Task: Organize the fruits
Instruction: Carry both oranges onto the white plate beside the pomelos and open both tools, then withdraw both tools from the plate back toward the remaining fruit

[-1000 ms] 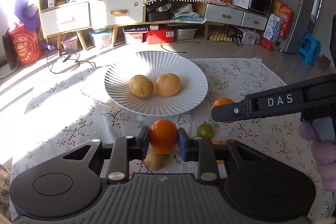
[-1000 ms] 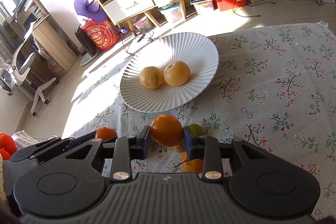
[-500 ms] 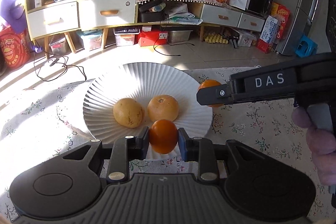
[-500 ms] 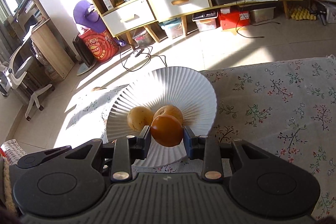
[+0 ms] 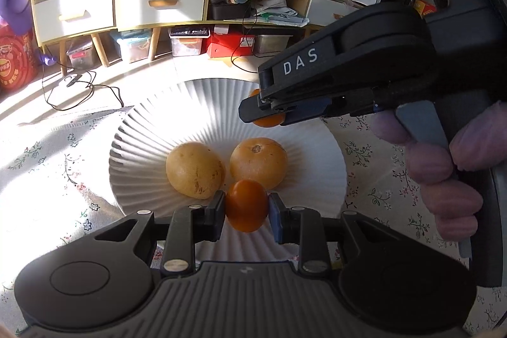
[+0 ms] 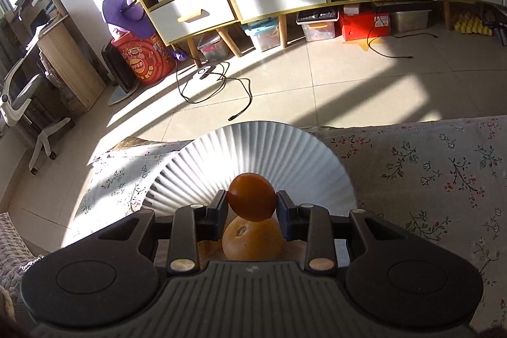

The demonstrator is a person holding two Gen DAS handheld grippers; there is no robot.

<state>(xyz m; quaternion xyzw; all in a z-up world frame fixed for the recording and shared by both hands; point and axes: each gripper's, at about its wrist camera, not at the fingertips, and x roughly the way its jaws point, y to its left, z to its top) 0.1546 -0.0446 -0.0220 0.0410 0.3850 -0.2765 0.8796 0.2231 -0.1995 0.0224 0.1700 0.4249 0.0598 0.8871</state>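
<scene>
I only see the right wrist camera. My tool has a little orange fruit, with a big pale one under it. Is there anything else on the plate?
Observer: Yes. A yellowish fruit lies on the plate, beside the big pale fruit.
Child: Where's the other tool?
Observer: The left tool is over the plate's near edge, shut on its own small orange fruit.
Child: Where's mine from there?
Observer: The right tool holds your orange fruit beyond both big fruits, over the plate's far side.

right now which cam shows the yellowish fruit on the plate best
Left wrist view: the yellowish fruit lies whole and unblocked on the white plate. The right wrist view shows only a sliver behind the gripper.
</scene>
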